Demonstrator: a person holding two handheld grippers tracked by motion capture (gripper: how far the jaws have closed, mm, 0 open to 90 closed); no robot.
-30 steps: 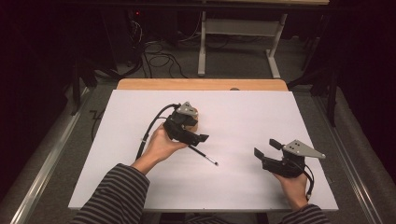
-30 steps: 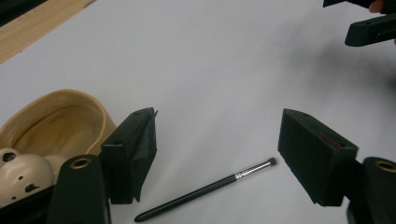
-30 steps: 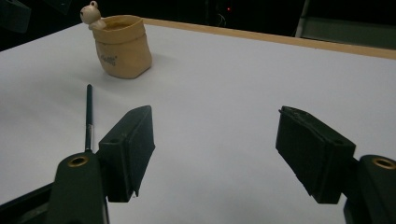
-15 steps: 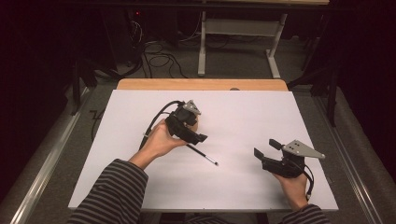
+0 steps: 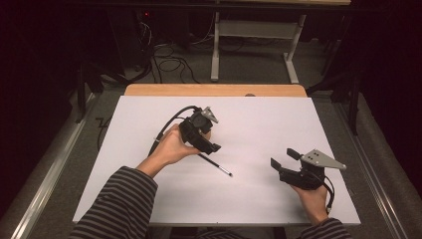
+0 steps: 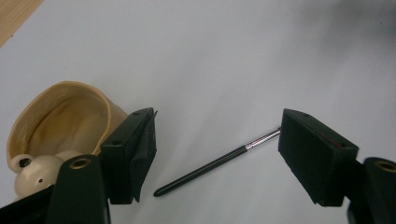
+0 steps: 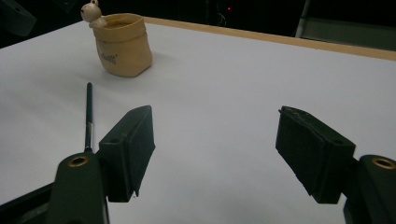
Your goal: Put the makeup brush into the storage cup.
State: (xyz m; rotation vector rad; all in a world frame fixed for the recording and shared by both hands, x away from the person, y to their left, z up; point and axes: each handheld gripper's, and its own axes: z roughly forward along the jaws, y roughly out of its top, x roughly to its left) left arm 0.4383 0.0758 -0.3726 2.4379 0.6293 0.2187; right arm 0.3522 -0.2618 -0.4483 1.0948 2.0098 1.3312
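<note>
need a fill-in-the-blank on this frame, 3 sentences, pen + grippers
1. The black pen lies flat on the ____ table.
2. The left gripper hovers over the pen with its jaws ____.
3. The tan pouch-shaped holder stands ____ and carries a small figurine on its rim.

Missing words: white; open; upright

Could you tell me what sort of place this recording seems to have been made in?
Probably a lab or workshop set up for recording: a plain white-topped table in a dark room, loose black cables on the grey floor, and a metal-legged bench behind.
</note>
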